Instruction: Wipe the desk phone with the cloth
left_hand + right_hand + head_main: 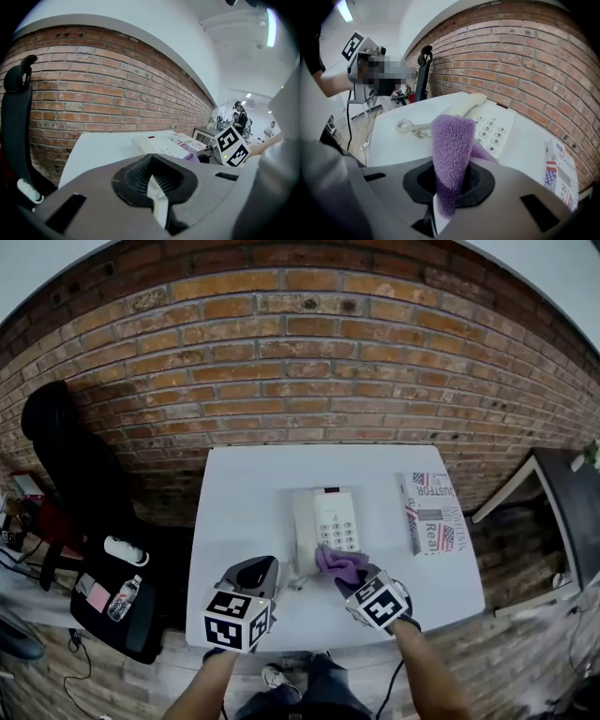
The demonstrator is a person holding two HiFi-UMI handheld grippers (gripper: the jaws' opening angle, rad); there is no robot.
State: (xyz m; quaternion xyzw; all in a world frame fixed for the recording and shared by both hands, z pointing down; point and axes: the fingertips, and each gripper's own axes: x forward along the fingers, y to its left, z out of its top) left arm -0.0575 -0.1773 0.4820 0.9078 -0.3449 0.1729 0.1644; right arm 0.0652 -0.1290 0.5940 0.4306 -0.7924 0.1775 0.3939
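A white desk phone (pixel 323 521) lies in the middle of the white table (pixel 244 493), its handset on the left and its keypad (pixel 492 129) facing up. My right gripper (pixel 361 579) is shut on a purple fluffy cloth (pixel 339 566), which hangs over the phone's near edge. In the right gripper view the cloth (pixel 450 150) stands up between the jaws, with the coiled cord (pixel 410 126) to its left. My left gripper (pixel 253 576) hovers at the table's near edge, left of the phone (pixel 161 143), shut on nothing.
A folded newspaper (pixel 429 512) lies on the table right of the phone. A brick wall (pixel 300 371) runs behind the table. A black chair (pixel 66 456) and a black bag (pixel 117 601) with a bottle stand to the left. People (pixel 241 117) stand far off.
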